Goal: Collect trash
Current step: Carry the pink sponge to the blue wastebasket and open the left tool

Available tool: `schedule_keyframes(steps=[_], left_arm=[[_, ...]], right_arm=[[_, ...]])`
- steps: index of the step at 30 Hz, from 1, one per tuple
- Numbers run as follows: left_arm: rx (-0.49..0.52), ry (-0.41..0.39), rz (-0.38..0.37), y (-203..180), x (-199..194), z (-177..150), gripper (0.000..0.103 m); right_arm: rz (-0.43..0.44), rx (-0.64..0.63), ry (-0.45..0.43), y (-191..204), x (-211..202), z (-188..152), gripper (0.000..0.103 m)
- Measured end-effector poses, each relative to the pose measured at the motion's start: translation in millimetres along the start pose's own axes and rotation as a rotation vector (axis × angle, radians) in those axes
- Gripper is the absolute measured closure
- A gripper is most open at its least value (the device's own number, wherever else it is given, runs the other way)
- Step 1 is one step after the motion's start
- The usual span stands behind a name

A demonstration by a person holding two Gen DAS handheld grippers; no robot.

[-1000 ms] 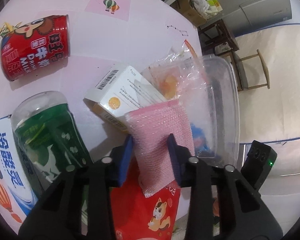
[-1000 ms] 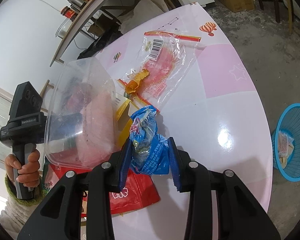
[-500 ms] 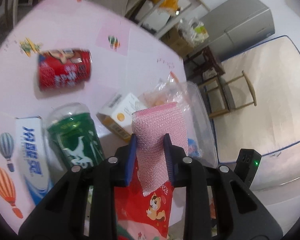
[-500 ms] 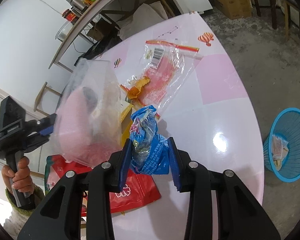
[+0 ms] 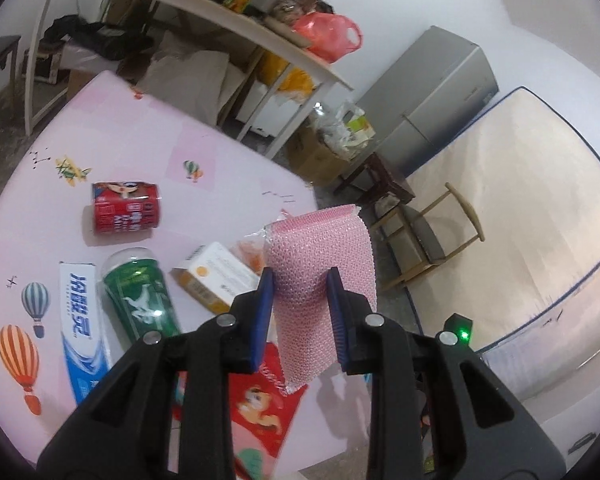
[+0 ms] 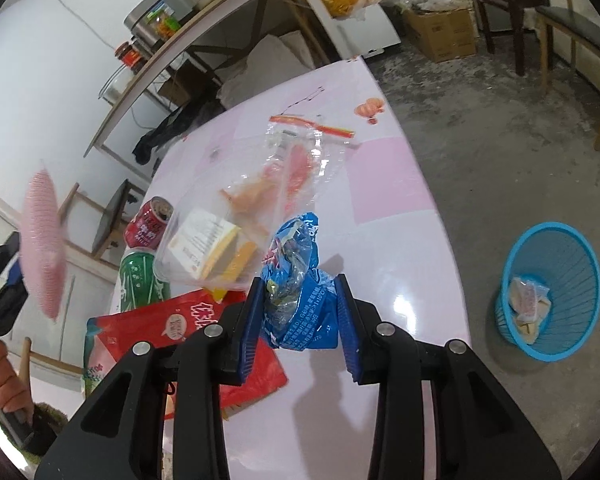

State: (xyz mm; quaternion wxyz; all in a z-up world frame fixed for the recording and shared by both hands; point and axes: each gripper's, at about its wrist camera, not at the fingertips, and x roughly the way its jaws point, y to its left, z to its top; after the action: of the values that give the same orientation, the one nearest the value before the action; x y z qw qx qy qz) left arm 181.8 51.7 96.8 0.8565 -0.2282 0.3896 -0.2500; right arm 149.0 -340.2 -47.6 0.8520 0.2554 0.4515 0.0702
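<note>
My left gripper [image 5: 300, 292] is shut on a pink bubble-wrap pouch [image 5: 324, 280] and holds it high above the pink table [image 5: 148, 152]. The pouch also shows blurred at the left of the right wrist view [image 6: 42, 248]. My right gripper [image 6: 298, 302] is shut on a crumpled blue wrapper [image 6: 296, 292], lifted over the table [image 6: 380, 248]. A blue trash basket [image 6: 556, 292] with some trash in it stands on the floor to the right.
On the table lie a red can [image 5: 126, 208], a green cup [image 5: 140, 292], a toothpaste box [image 5: 82, 328], a small white-orange carton [image 5: 216, 276], a red snack bag [image 6: 172, 336] and a clear zip bag [image 6: 292, 168]. Chairs and shelves stand around.
My left gripper has lifted the pink pouch well up from the table. The clear plastic container that was beside it is gone from both views. My right gripper has risen with the blue wrapper.
</note>
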Motion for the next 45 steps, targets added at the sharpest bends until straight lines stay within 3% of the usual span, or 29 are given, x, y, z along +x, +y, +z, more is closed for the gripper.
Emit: schedule_keyframes(steps=[6,12,20,27,34,36,38,39,41,45], left_arm=[[0.037,0.025,-0.027,-32,12,-7,0.078],[0.111,0.1,-0.079,-77,51,-22,0.078],[0.234,0.3,-0.085,-155,166,-65,0.078],[0.302,0.522,0.001,-195,286,-125,0.078],[0.352,0.657,0.054,-223,380,-163,0.077],[0.361,0.693,0.028,-232,402,-172,0.075],[0.355,0.749,0.028,-235,427,-184,0.062],[0.348,0.759,0.03,-233,434,-186,0.055],[0.334,0.761,0.031,-229,443,-189,0.055],[0.32,0.759,-0.001,-225,437,-188,0.053]], right_arm=[[-0.008,0.06,-0.034,-30,-24,-12,0.069],[-0.015,0.139,-0.108,-70,-64,-21,0.069],[-0.082,0.363,-0.189,-171,-100,-36,0.069],[-0.103,0.547,-0.164,-257,-89,-49,0.069],[-0.144,0.628,-0.138,-315,-66,-38,0.067],[-0.17,0.634,-0.14,-330,-60,-31,0.061],[-0.215,0.637,-0.142,-344,-53,-26,0.048],[-0.24,0.641,-0.142,-350,-50,-26,0.048],[-0.285,0.653,-0.141,-362,-46,-27,0.048],[-0.285,0.667,-0.143,-371,-44,-37,0.048]])
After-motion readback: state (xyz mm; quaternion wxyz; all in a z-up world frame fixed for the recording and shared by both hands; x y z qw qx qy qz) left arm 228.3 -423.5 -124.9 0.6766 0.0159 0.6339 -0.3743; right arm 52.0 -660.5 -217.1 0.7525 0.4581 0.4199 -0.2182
